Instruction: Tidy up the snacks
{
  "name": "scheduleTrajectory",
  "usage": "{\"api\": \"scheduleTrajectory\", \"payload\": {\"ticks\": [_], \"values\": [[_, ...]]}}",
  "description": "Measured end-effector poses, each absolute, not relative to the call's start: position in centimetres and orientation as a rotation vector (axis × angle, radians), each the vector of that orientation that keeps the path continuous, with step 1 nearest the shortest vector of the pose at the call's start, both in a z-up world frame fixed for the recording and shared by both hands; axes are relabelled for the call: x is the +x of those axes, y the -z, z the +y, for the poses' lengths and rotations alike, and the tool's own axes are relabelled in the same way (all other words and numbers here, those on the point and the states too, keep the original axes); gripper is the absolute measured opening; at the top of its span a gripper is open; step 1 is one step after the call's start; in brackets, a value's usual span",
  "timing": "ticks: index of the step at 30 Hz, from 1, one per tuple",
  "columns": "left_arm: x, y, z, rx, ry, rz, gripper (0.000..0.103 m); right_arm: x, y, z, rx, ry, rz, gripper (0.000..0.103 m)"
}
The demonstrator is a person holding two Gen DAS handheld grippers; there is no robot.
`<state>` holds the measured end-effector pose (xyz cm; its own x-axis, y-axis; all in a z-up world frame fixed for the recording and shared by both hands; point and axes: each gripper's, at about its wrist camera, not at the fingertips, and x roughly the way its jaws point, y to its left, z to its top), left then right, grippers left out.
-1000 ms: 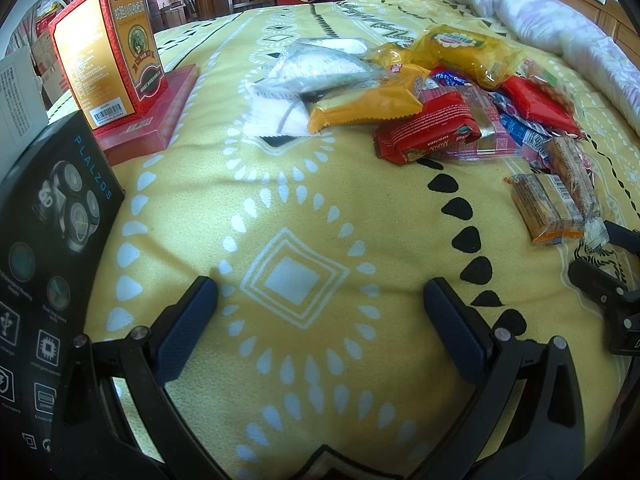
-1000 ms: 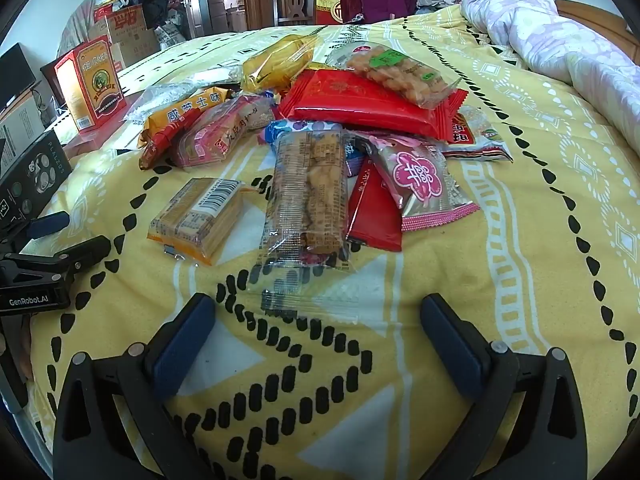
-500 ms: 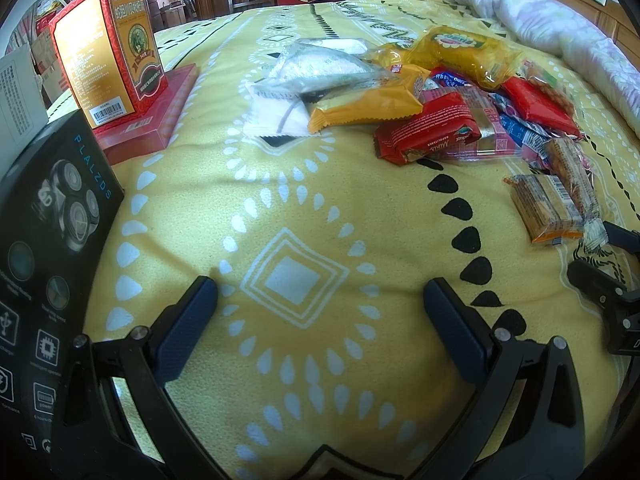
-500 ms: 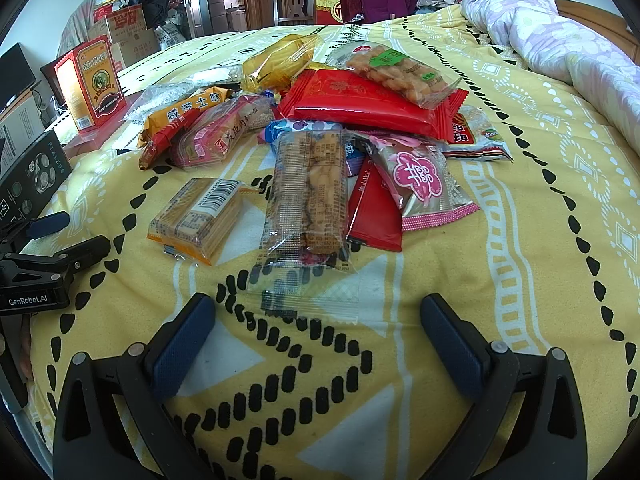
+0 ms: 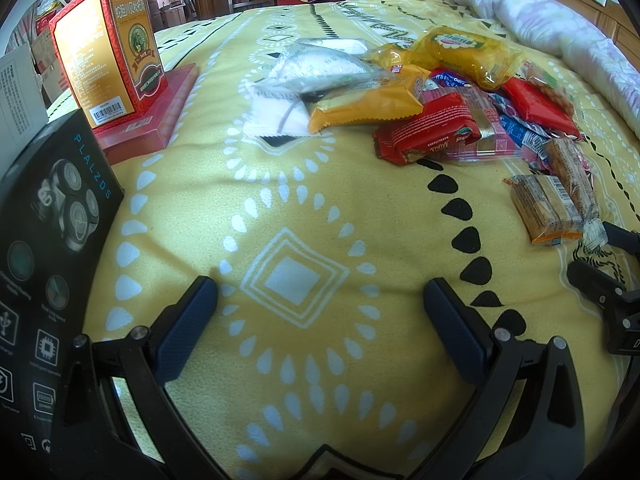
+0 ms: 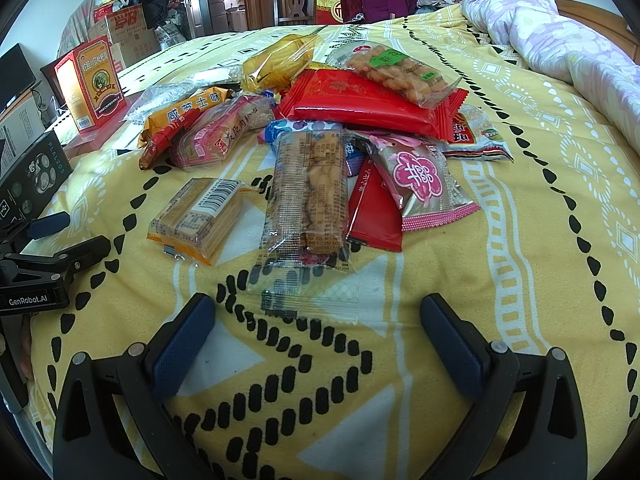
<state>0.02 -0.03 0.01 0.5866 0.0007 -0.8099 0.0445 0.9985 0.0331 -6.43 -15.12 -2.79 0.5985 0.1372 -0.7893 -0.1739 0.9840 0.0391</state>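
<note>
A heap of snack packets lies on a yellow patterned bedspread (image 6: 500, 280). In the right wrist view a clear pack of biscuits (image 6: 308, 196) points at me, beside an orange cracker pack (image 6: 198, 218), a big red packet (image 6: 360, 100) and a pink-flower packet (image 6: 420, 180). My right gripper (image 6: 318, 340) is open just short of the clear pack's near end, nothing between its fingers. In the left wrist view my left gripper (image 5: 320, 322) is open over bare bedspread, with the red wafer pack (image 5: 428, 130) and orange pack (image 5: 368, 106) farther off.
A black shaver box (image 5: 44, 264) stands close on the left. A red and gold carton (image 5: 110, 44) stands on a flat red box (image 5: 148, 120) behind it. A rolled lilac quilt (image 6: 568, 48) lies along the far right. Furniture and clutter are past the bed.
</note>
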Motion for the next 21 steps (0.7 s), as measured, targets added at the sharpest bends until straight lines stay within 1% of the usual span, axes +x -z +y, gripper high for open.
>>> {"api": "scheduleTrajectory", "payload": {"ticks": [21], "values": [[0.14,0.02,0.01,0.051,0.026,0.944,0.103,-5.84,3.37,-15.07,-0.04,-0.18,0.906,0.103]]}}
